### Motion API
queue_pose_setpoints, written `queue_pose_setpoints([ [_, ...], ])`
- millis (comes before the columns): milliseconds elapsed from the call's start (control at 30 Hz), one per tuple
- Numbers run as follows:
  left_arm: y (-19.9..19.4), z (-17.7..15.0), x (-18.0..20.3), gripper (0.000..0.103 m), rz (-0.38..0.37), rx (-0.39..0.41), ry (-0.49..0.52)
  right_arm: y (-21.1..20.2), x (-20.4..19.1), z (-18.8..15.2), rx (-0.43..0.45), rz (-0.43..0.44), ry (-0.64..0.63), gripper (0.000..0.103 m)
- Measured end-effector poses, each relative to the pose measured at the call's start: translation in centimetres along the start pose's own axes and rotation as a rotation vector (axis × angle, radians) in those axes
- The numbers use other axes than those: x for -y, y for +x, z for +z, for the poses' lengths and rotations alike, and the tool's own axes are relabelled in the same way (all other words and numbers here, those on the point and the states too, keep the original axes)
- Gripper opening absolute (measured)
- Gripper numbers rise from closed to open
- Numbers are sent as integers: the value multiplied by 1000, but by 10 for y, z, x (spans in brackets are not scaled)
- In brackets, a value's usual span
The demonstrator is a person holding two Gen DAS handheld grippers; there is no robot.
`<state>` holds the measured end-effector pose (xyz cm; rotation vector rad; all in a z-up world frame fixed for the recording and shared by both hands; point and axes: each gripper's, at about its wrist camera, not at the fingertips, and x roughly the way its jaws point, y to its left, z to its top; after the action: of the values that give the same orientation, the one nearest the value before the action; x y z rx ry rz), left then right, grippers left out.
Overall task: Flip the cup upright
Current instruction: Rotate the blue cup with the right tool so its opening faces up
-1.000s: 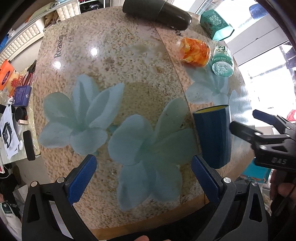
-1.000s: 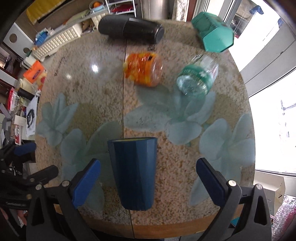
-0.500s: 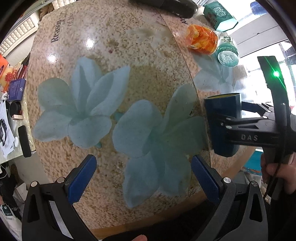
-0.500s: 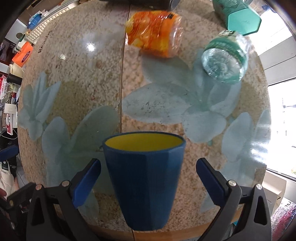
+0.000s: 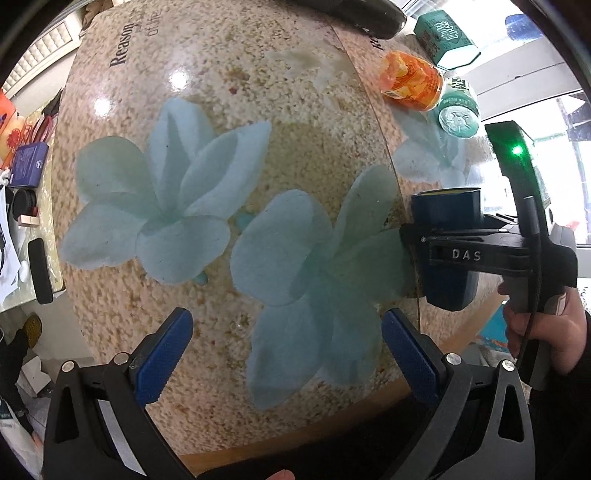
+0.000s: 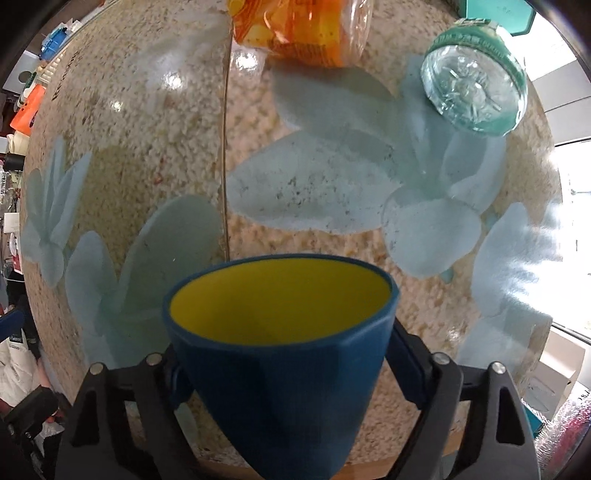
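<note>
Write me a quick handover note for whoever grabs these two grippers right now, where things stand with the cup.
Right gripper: shut on the blue cup, fingers on its sides; the yellow inside faces away from the camera.
Left gripper: open, holding nothing, over the flower-print table.
Done: cup grasped.
Left: from the left wrist view I cannot tell whether it is lifted; tilt it mouth up, set it standing on the table, release. Keep off the orange jar and the green-labelled bottle lying beyond.

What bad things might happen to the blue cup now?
1. The right gripper pinches the blue cup across its tapered sides, so it might slip as it turns.
2. The cup sits near the table edge; if dropped, it may fall off.
3. The orange jar and the green-labelled bottle lie just ahead; a wide swing might knock them.
</note>
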<state>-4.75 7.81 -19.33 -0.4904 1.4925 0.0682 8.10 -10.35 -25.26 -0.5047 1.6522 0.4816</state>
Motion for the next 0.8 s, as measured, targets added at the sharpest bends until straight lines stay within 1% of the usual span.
queue_pose_setpoints([
  [33,1,-1,-1,103,0,-3,-5,-3,1,0,12,2,-3,71],
  [200,0,-5,-2,103,1,-11,-17,-4,2,-2,11,22,-10,71],
  [300,-2,-6,0,103,3,-5,-18,-14,5,-6,30,49,9,70],
  [400,-4,-7,2,103,9,0,-18,-27,15,3,70,48,13,70],
  [500,-5,-8,4,103,15,3,-14,-44,13,8,109,50,17,70],
  [700,-9,-10,11,103,31,7,2,-68,23,6,203,59,24,70],
  [767,-10,-10,15,103,40,8,11,-77,27,2,244,71,22,70],
  [800,-10,-10,17,103,44,8,16,-88,22,-4,254,71,21,70],
])
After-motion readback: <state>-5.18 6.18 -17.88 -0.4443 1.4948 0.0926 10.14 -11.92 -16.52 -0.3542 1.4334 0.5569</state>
